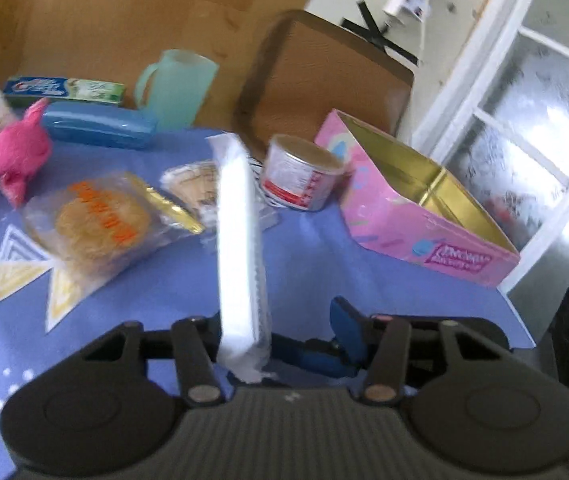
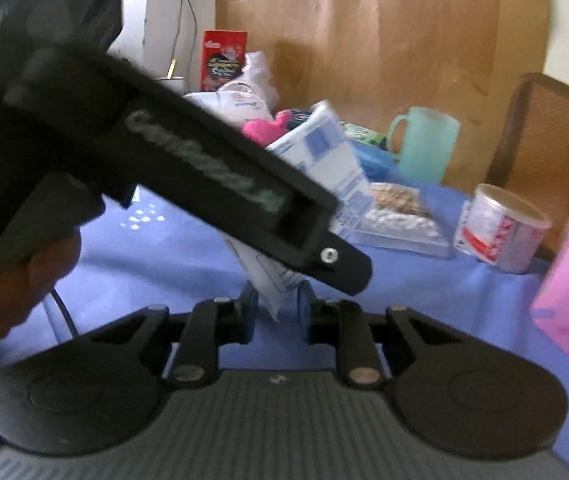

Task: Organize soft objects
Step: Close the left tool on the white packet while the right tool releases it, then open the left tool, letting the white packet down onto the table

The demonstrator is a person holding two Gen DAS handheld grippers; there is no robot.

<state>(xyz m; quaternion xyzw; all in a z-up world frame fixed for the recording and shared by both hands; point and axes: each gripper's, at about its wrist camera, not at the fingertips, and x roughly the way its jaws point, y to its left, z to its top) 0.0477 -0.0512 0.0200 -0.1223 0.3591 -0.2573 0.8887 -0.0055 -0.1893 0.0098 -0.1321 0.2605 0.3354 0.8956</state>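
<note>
Holding a white soft pack (image 1: 240,240) in my left tool (image 1: 284,336), clamped at its near end, long axis pointing away over the desk (image 1: 324,264). Pink box (image 1: 424,216) sits open to its right (right tool (image 2: 274,312) pinches the pack's lower corner too).

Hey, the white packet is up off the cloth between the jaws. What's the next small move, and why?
Probably carry the packet to the right, over the pink box, and lower it in. The left gripper is shut on it and holds it in the air. The box stands open close by, and what shows of its inside looks empty.
</note>
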